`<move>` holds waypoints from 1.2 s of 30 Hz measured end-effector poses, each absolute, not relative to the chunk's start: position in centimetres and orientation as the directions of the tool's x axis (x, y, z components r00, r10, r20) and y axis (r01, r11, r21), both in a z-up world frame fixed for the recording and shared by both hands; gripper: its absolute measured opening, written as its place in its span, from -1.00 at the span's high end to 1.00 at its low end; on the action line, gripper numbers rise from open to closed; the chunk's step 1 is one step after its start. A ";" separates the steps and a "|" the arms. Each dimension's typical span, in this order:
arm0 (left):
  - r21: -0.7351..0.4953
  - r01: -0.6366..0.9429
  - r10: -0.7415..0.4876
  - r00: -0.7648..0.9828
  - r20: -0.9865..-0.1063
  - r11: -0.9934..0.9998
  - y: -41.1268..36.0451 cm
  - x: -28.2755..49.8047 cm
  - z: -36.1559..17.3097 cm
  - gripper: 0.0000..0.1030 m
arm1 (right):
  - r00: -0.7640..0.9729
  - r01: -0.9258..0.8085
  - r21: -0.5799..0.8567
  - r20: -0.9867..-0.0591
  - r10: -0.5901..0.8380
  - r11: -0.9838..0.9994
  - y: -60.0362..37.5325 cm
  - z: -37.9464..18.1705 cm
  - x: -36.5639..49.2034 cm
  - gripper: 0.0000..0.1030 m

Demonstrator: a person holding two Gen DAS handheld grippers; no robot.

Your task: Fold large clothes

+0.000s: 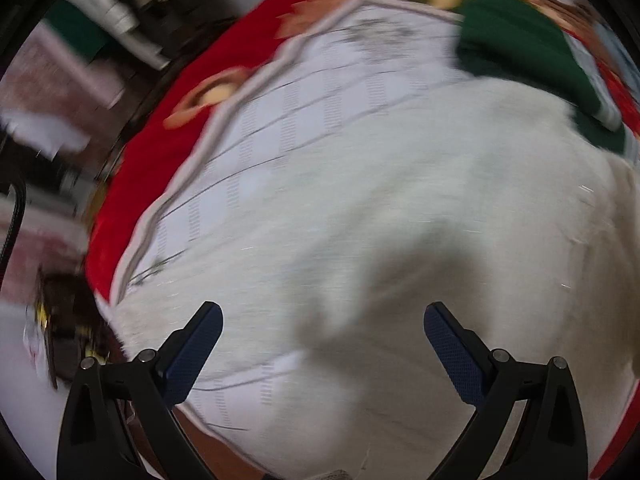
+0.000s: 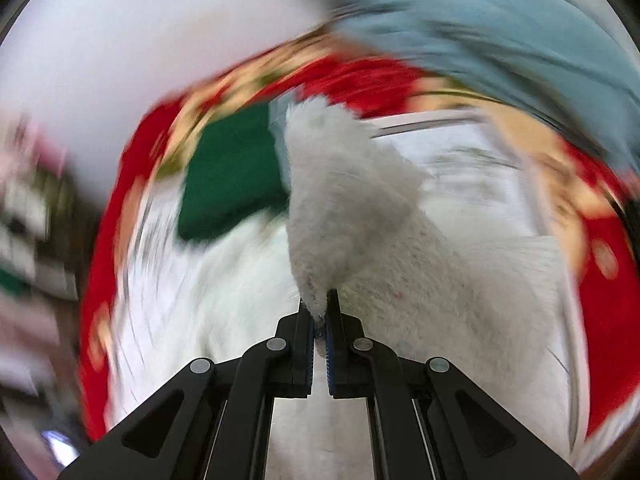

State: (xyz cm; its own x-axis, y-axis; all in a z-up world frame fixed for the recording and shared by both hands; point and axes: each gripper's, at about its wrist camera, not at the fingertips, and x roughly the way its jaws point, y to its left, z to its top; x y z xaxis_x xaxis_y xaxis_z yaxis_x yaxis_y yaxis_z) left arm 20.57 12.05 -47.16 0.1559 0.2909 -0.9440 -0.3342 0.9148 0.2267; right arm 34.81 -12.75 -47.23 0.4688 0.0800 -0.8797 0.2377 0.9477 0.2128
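Right gripper [image 2: 320,316] clamped on a fold of fluffy white garment [image 2: 344,200], pinched flap rising toward 12 o'clock from the jaws in the right wrist view. Left gripper [image 1: 323,320] wide apart and empty, pointed steeply down over the same white garment [image 1: 400,220], which fills that view from 12 to 6 o'clock. Garment spread on a pale checked cloth [image 1: 288,120] over a red patterned blanket [image 1: 152,168], with a dark green cloth [image 1: 516,40] at 1 o'clock.

Probably a fold in hand: right gripper already on the fabric, left one nearer bare cloth and free to pinch an edge.

Long axis of the garment not readable; outline cut off at both frames' lower edges. Both views heavily smeared, so edges, sleeves and hems impossible to pick out. Blue-grey fabric [image 2: 500,28] at 1 o'clock unidentifiable.
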 end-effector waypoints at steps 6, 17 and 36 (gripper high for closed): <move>0.251 -0.420 0.309 0.074 -0.948 0.872 17.9 18.1 -49.3 -1.00 | 0.171 -0.188 0.030 -0.983 0.063 0.982 4.0 -59.2 36.6 0.84; 0.137 -0.414 0.198 0.107 -0.974 0.900 16.3 17.7 -48.1 -1.00 | 0.182 0.198 0.275 -0.954 0.240 0.941 -10.3 -54.6 30.1 -0.27; 0.274 -0.207 0.298 0.094 -0.950 0.939 2.9 27.5 -56.6 -1.00 | -0.060 0.567 -0.013 -0.998 0.026 0.824 -28.2 -66.4 18.7 0.40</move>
State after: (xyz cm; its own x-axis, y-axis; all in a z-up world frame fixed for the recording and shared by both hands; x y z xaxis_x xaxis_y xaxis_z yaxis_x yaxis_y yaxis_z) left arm 27.53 2.91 -56.55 0.0940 0.2976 -0.9500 -0.2073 0.9392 0.2737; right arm 18.67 -28.23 -66.41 -0.0604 0.0261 -0.9978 0.5666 0.8239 -0.0127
